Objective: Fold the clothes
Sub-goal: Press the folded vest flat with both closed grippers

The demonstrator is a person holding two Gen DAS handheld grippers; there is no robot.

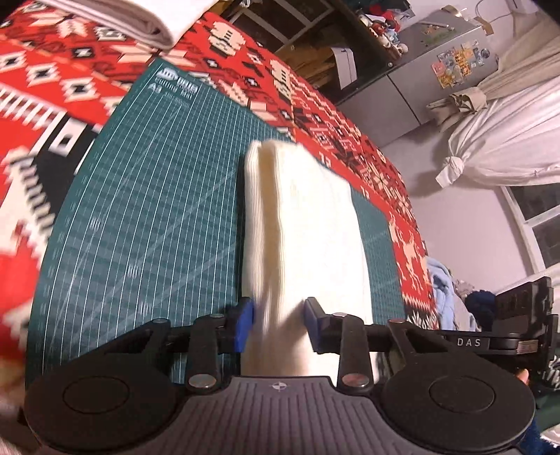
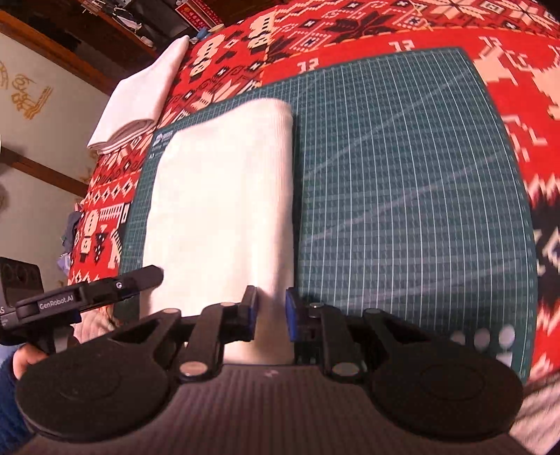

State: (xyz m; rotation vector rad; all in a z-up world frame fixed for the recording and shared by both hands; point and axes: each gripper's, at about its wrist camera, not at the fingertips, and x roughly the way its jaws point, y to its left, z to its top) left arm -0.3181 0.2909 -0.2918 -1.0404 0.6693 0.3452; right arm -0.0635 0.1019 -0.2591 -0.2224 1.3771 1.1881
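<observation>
A white ribbed cloth [image 1: 304,227] lies folded into a long thick rectangle on a green cutting mat [image 1: 140,217]. My left gripper [image 1: 279,323] is shut on its near end, the stacked layers filling the gap between the blue pads. In the right wrist view the same cloth [image 2: 224,196] lies flat on the mat [image 2: 402,192], its rounded fold edge facing right. My right gripper [image 2: 272,315] is shut on the near end beside that fold edge. The left gripper's body [image 2: 87,297] shows at the cloth's near left corner.
A red, white and black patterned blanket [image 2: 350,28] covers the surface under the mat. A second folded white garment [image 2: 140,101] rests on it beyond the mat's far corner, also visible as the pile [image 1: 133,21]. A fridge [image 1: 437,63] and tied curtain [image 1: 507,140] stand behind.
</observation>
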